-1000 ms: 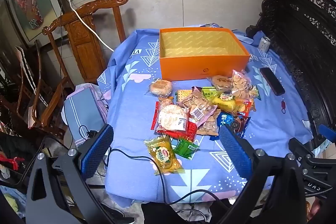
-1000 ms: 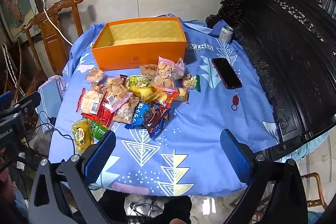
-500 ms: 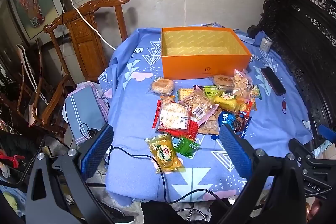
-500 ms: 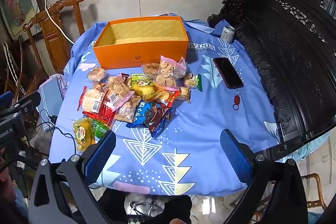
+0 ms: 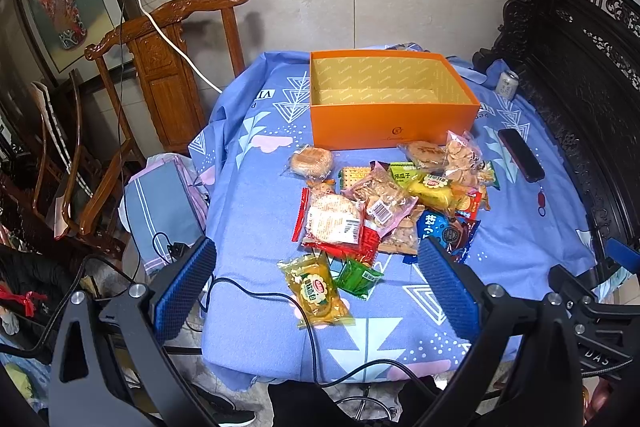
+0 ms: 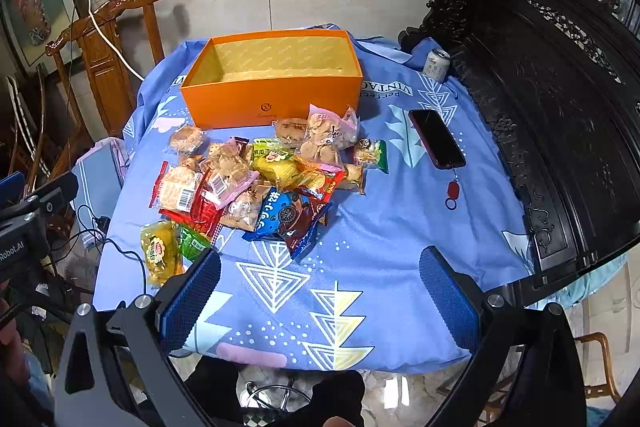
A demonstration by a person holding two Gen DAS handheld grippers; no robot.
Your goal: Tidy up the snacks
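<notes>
The left gripper (image 5: 316,291) is held low in its frame, jaws spread wide. The right gripper (image 6: 320,291) is likewise held wide apart, nothing gripped.

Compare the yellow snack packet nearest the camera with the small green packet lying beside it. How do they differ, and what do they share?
The yellow packet is larger and longer than the green packet. The yellow packet shows a round flower-like label; the green packet's print is too small to read. A black cable crosses the yellow packet's edge, not the green one. Both lie flat on the blue tablecloth, outside the orange box.

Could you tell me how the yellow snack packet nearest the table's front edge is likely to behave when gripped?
The yellow snack packet has glossy, crinkled film, so it probably flexes and may slip between pads. It looks small and probably light. A black cable crosses it and might drag along.
</notes>
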